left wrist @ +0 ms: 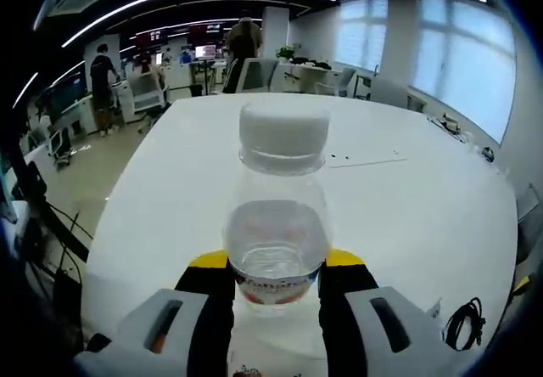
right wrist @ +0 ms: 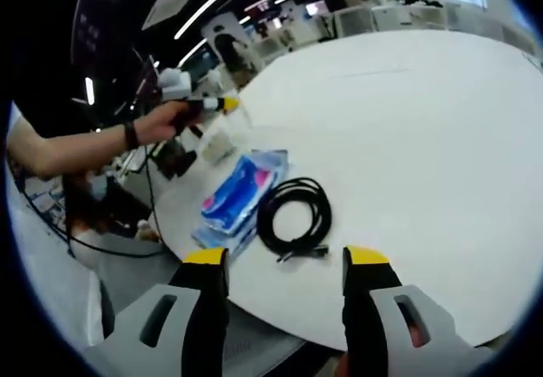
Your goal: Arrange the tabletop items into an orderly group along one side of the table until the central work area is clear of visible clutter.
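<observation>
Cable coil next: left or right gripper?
Right, probably. The right gripper is open, its fingers framing the black cable coil just ahead on the table. The left gripper is shut on the water bottle.

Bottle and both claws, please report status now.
Left claw shut on water bottle, upright. Right claw open, above coiled black cable. Blue packet beside cable. Nothing in the way.
</observation>
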### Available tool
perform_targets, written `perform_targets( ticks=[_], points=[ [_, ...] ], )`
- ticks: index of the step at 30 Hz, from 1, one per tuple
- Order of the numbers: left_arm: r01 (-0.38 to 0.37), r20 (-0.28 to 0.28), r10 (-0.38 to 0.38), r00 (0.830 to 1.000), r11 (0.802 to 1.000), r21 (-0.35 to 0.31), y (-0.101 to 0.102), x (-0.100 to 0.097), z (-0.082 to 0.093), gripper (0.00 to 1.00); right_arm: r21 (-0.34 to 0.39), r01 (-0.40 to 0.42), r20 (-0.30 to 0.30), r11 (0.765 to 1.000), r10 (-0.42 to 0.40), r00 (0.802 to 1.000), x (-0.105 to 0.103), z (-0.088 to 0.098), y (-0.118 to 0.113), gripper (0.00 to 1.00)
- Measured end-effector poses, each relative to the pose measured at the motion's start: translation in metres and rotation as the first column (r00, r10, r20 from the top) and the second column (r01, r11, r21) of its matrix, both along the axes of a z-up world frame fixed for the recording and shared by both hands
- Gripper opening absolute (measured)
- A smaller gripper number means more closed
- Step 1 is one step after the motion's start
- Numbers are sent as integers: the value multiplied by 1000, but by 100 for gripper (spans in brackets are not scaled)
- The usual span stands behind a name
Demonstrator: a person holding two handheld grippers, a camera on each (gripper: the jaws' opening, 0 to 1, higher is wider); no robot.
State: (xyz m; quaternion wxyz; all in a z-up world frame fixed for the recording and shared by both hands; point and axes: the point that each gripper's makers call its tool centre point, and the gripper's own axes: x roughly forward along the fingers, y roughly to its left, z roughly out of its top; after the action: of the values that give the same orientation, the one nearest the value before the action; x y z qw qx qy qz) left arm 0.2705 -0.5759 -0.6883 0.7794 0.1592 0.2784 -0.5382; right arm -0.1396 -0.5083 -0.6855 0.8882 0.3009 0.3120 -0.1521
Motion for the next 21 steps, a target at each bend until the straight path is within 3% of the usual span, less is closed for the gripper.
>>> perform_targets(
  ticks=[1, 5, 7, 13, 21],
  points=[
    [0, 17, 0, 1000, 1000, 10, 1, 4, -2, 37, 0, -1, -1, 1000, 1, 1000, 0, 0, 0, 52],
    [-43, -19, 43, 999, 999, -14, 3, 12, -5, 37, 0, -1, -2, 1000, 1, 1000, 0, 0, -1, 52],
    [-27, 1, 27, 1000, 1000, -14, 1, 16, -4, 37, 1, 4, -1, 1000, -4, 1000, 0, -1, -2, 52],
    [-20, 28, 20, 999, 1000, 0, 5, 14, -8, 38, 10, 3, -6, 1000, -3, 1000, 1, -5, 1, 52],
    [-47, 15, 48, 999, 999, -6, 4, 18, -8, 38, 11, -13, -2, 1000, 13, 1000, 10, -4, 3, 52]
  ],
)
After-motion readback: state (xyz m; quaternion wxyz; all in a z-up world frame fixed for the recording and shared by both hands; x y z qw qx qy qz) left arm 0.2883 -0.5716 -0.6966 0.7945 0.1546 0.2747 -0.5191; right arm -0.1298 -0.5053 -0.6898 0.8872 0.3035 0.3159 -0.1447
